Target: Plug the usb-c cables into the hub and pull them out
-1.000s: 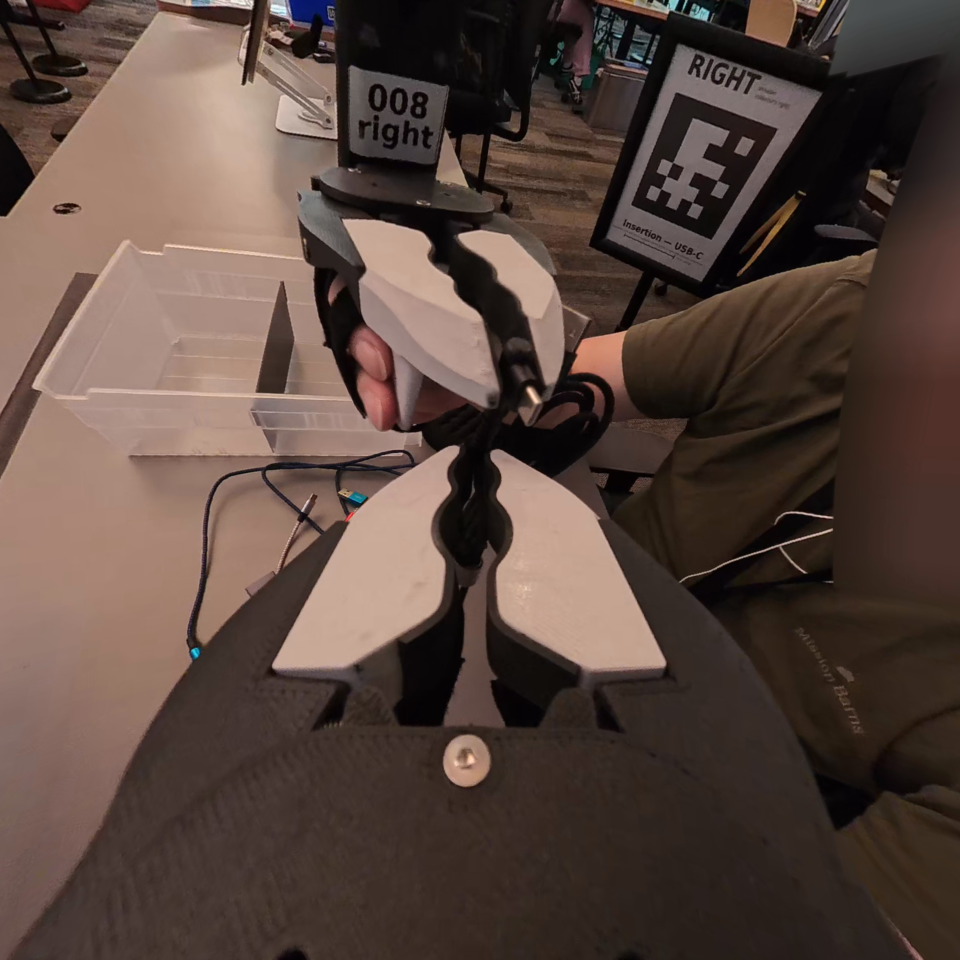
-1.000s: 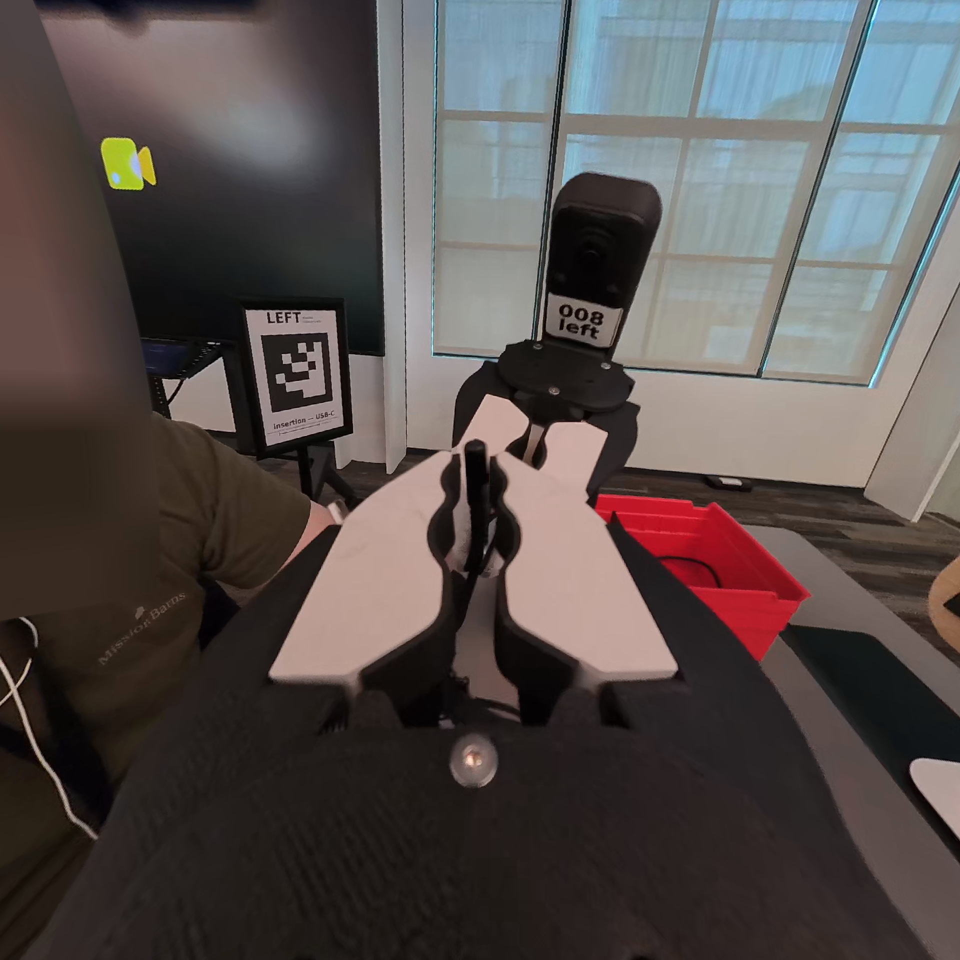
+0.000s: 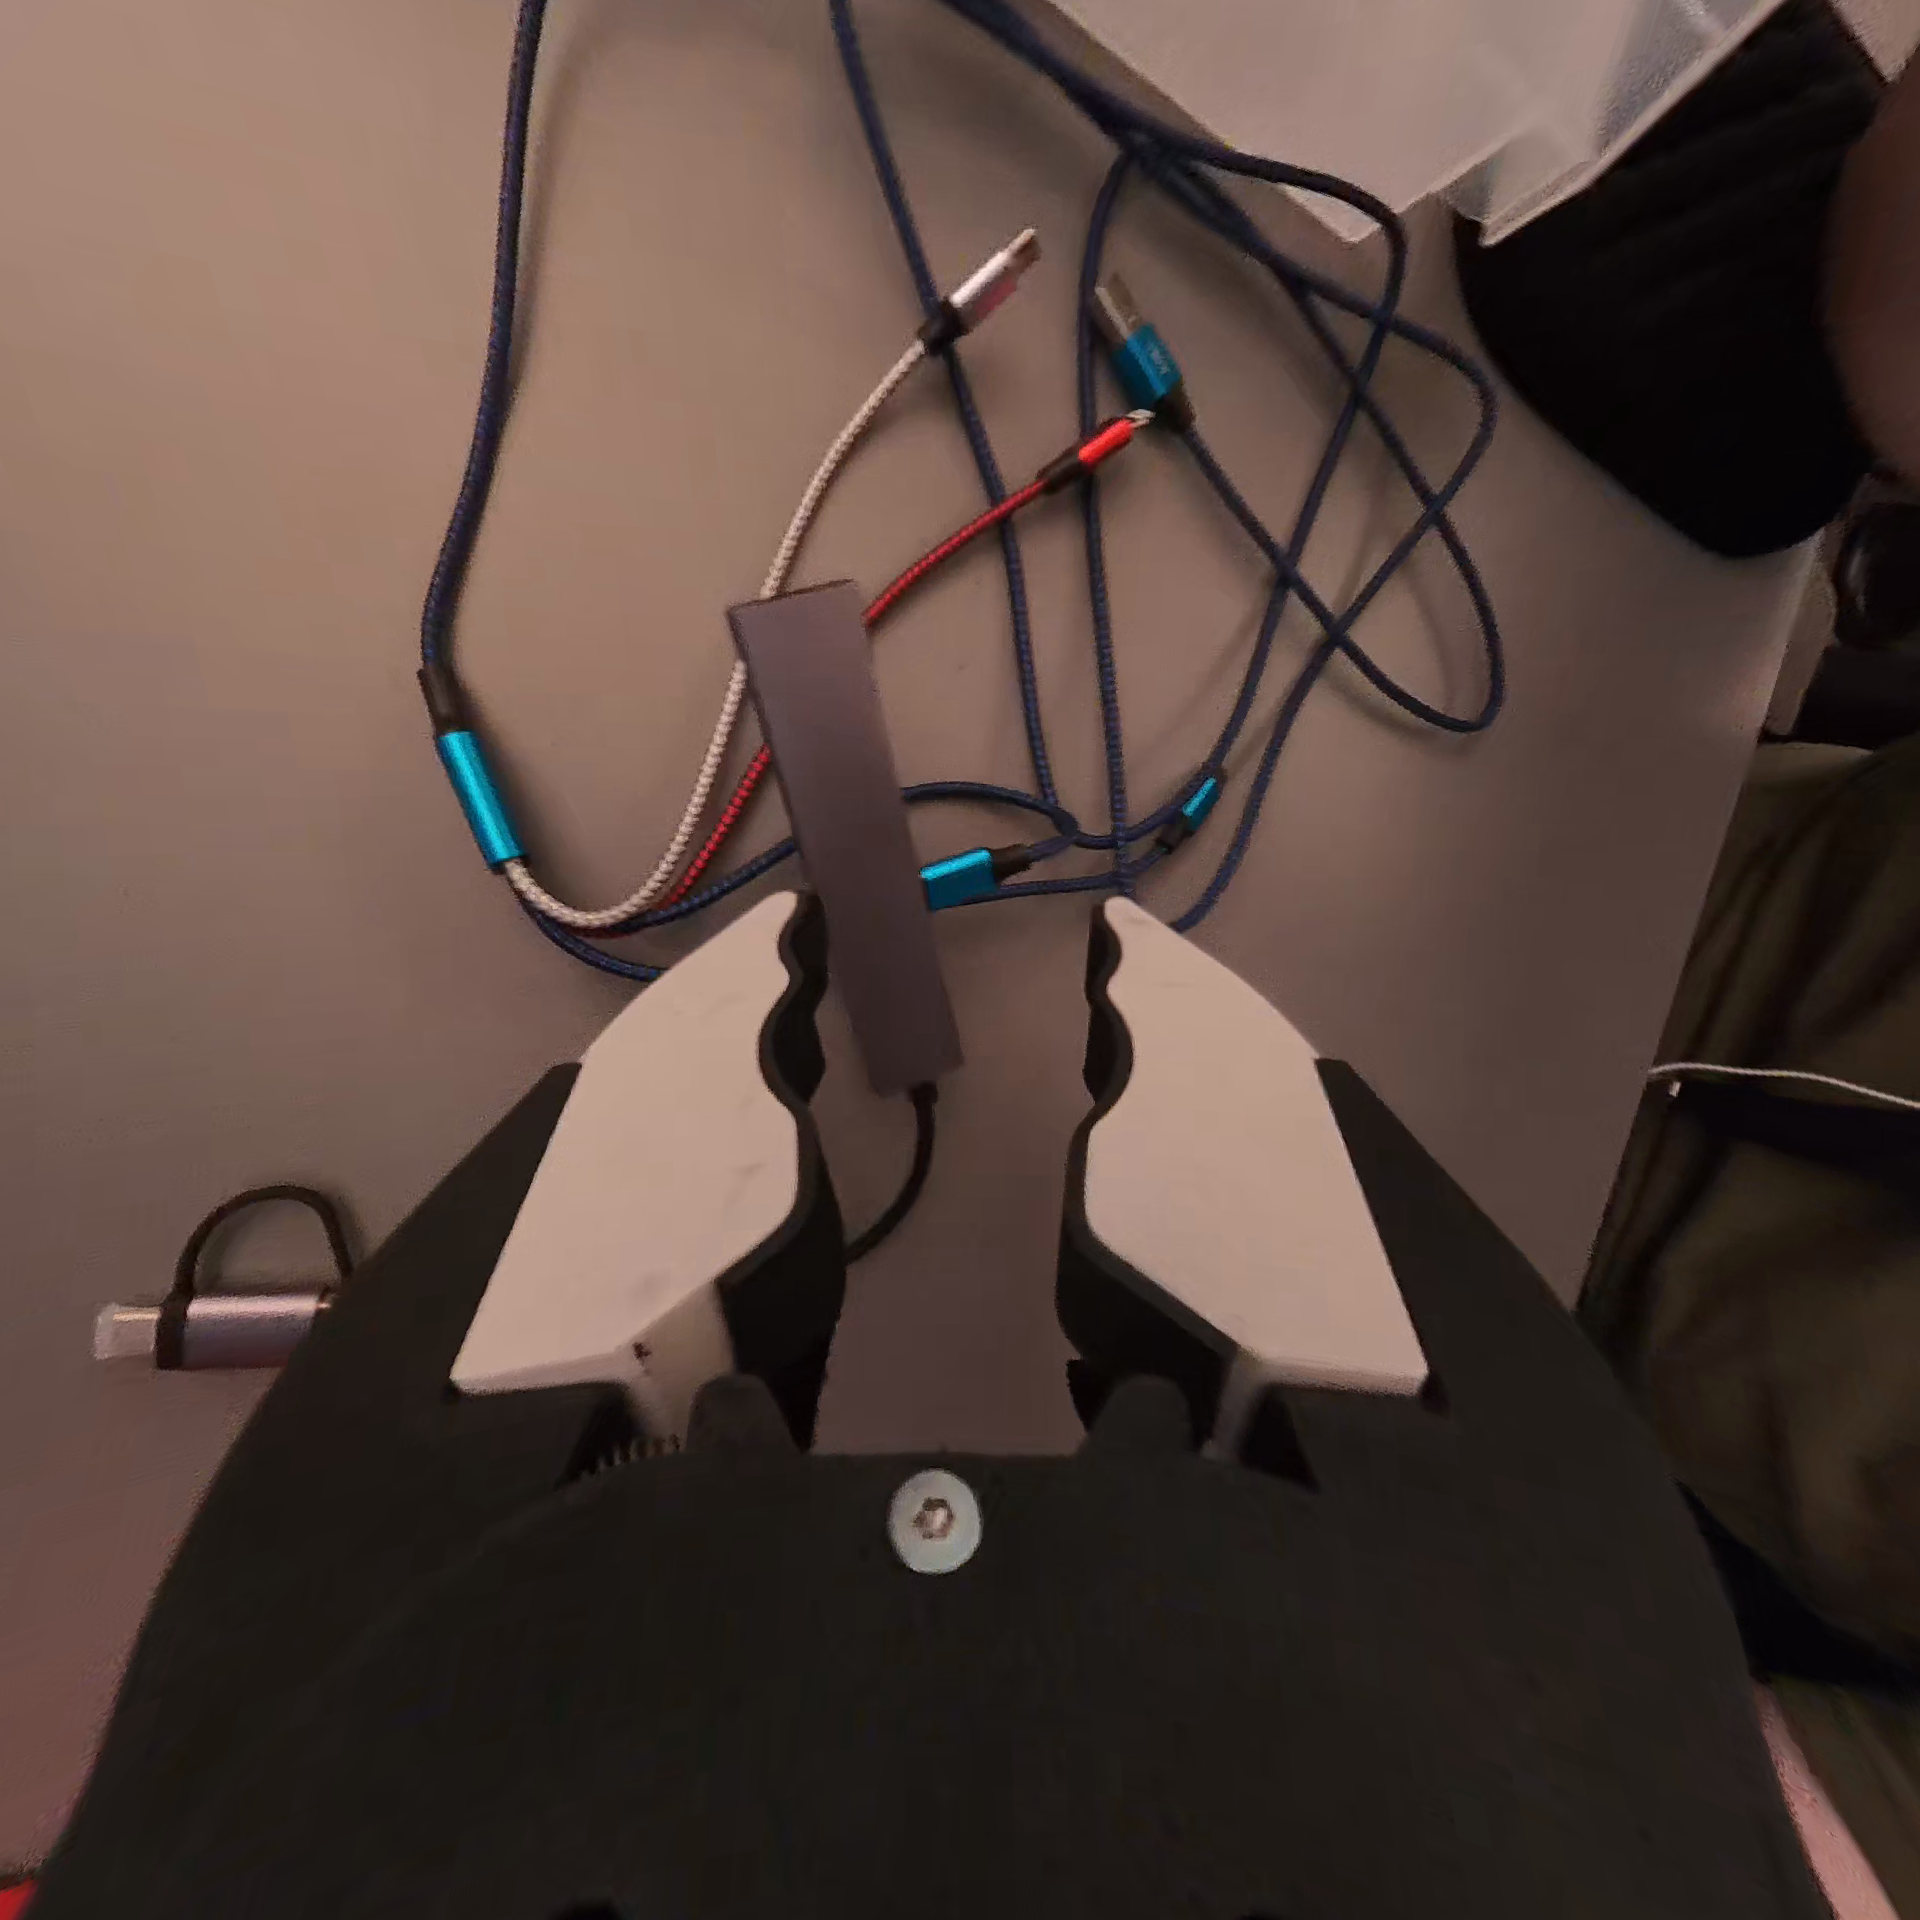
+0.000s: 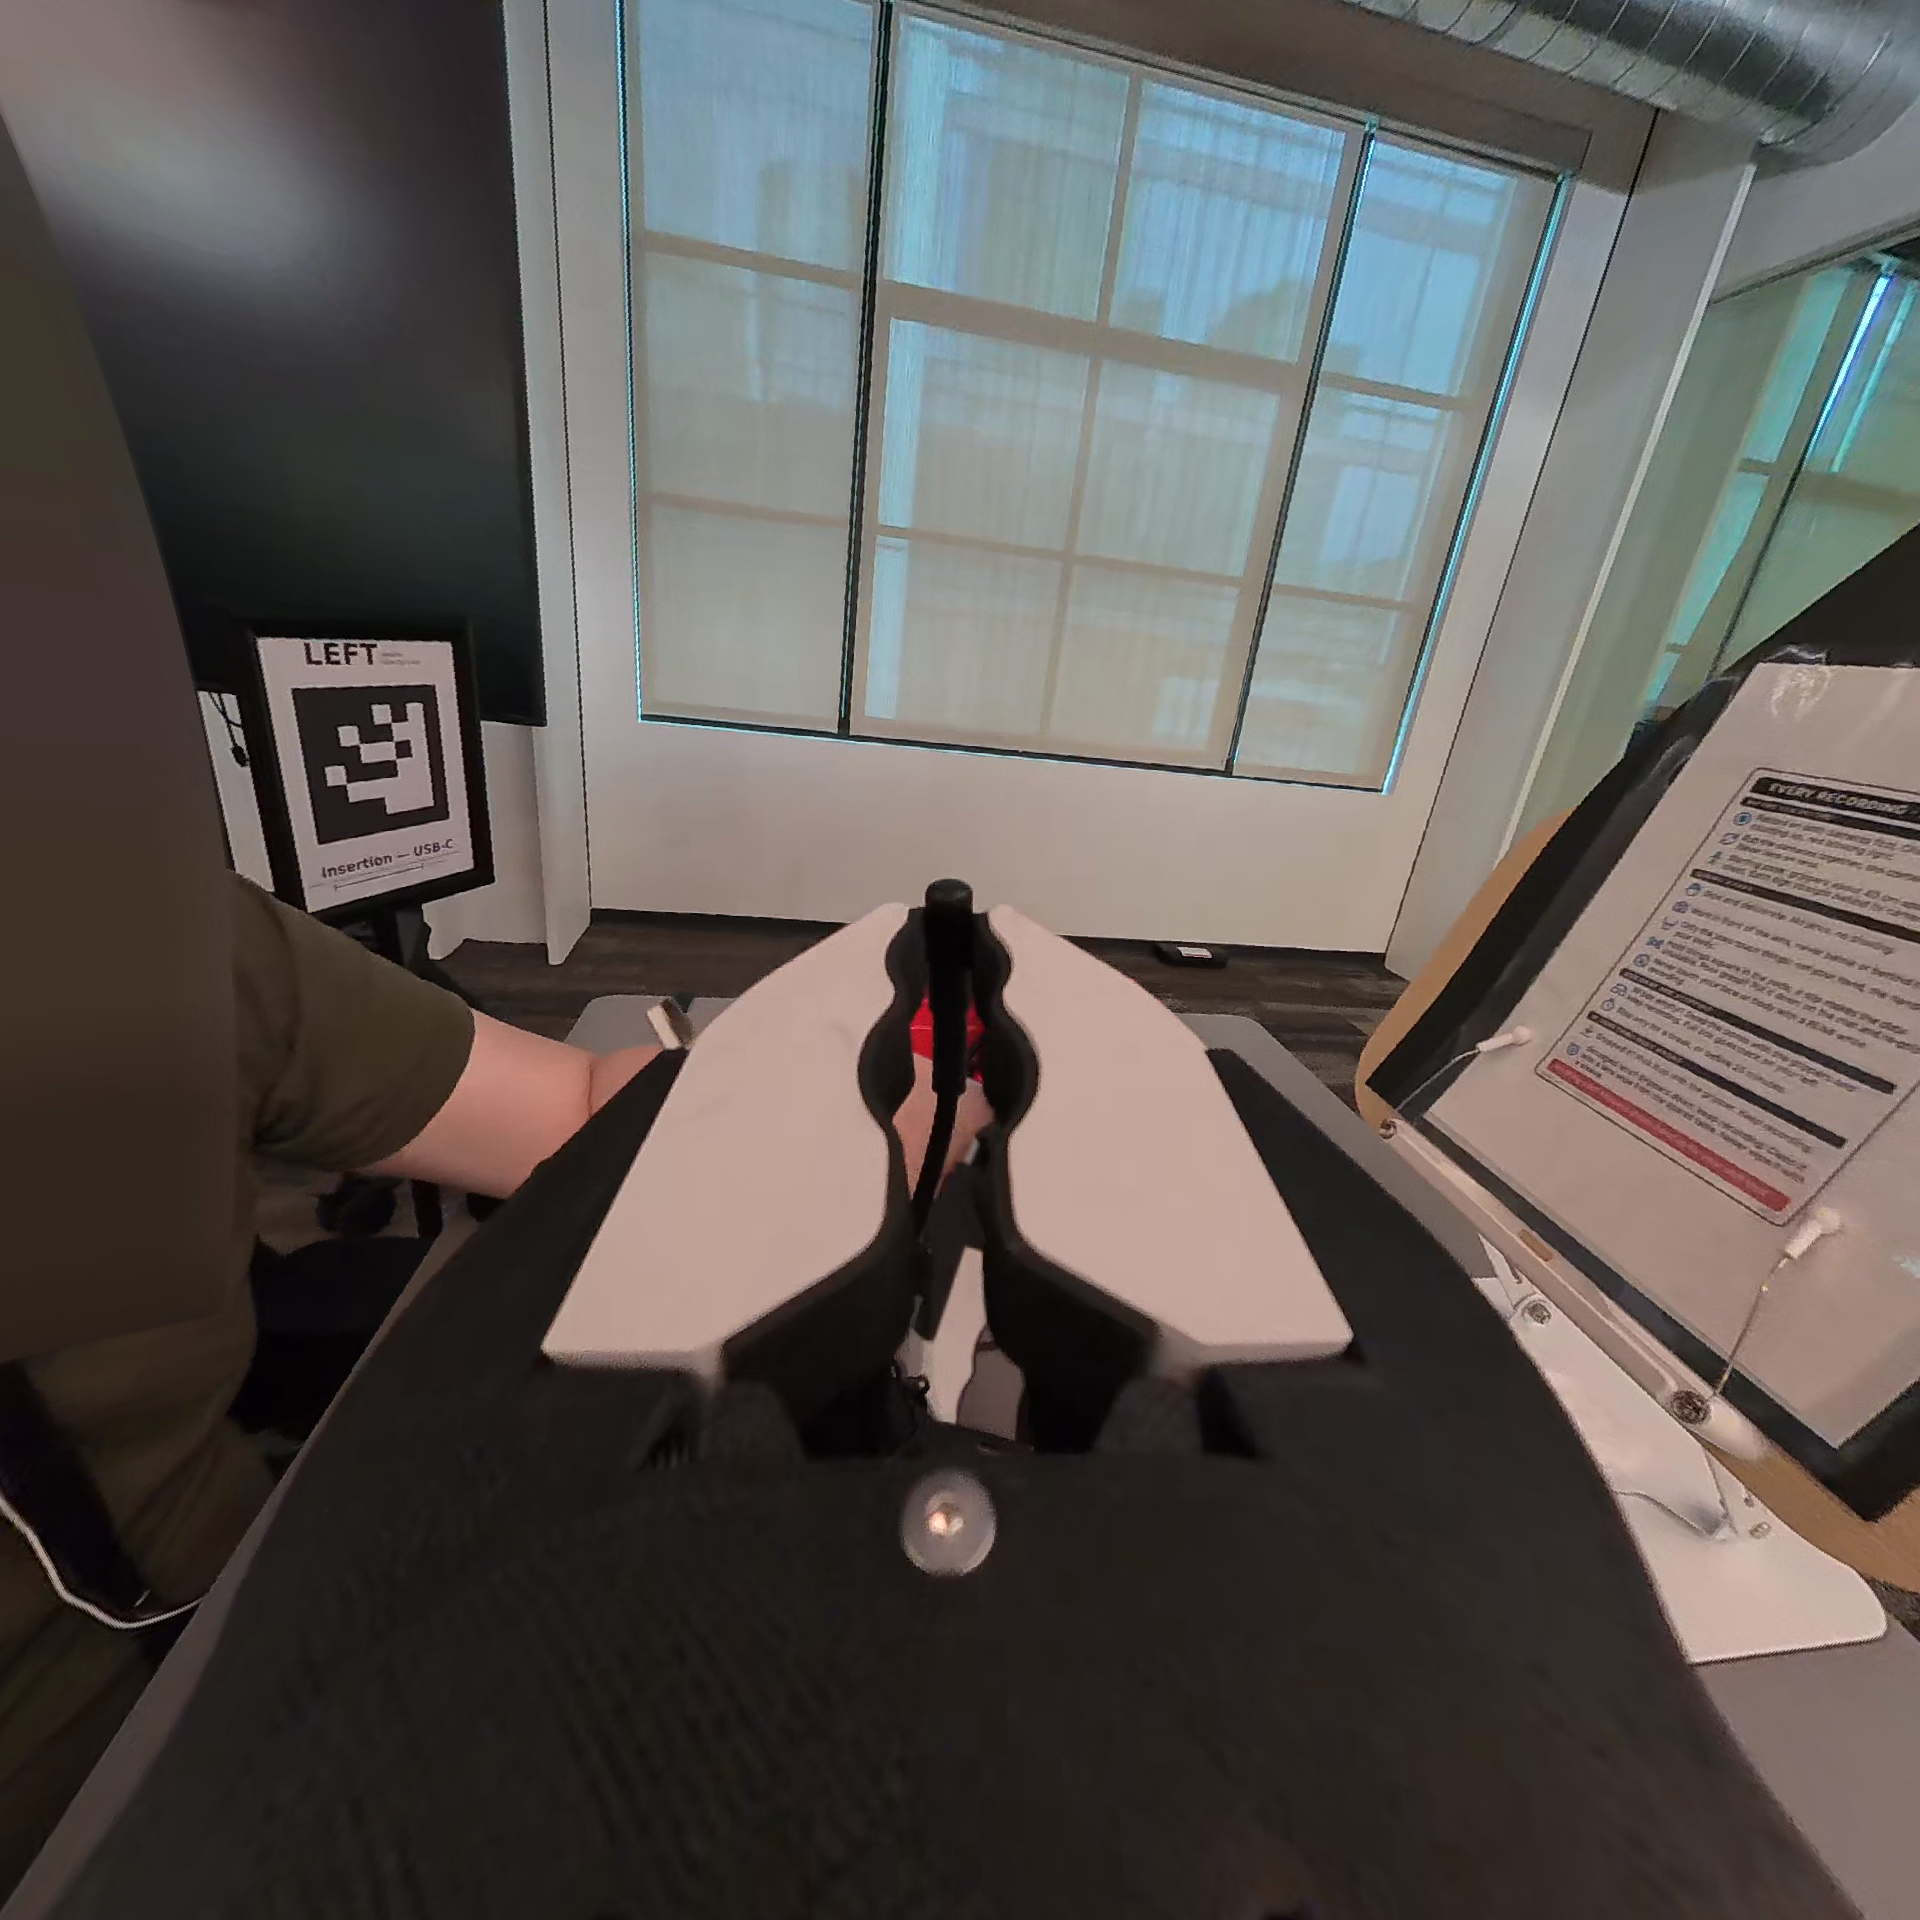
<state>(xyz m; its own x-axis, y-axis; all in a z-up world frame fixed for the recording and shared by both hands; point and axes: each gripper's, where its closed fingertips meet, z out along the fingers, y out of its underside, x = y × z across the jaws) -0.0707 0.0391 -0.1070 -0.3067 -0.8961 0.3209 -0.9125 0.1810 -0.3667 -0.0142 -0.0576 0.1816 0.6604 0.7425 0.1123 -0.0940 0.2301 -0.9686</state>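
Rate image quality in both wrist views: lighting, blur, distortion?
Left wrist view: dim, warm light; hub and cables fairly sharp, adapter at the left edge soft, open left gripper casts little shadow. Right wrist view: bright window backlights the scene without washing out; fisheye bends its frame; right gripper, shut on a black cable, is sharp.

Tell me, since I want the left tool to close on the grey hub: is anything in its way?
Nothing visible blocks it. The left tool is open, and the hub's near end already lies between its fingers, beside the left finger.
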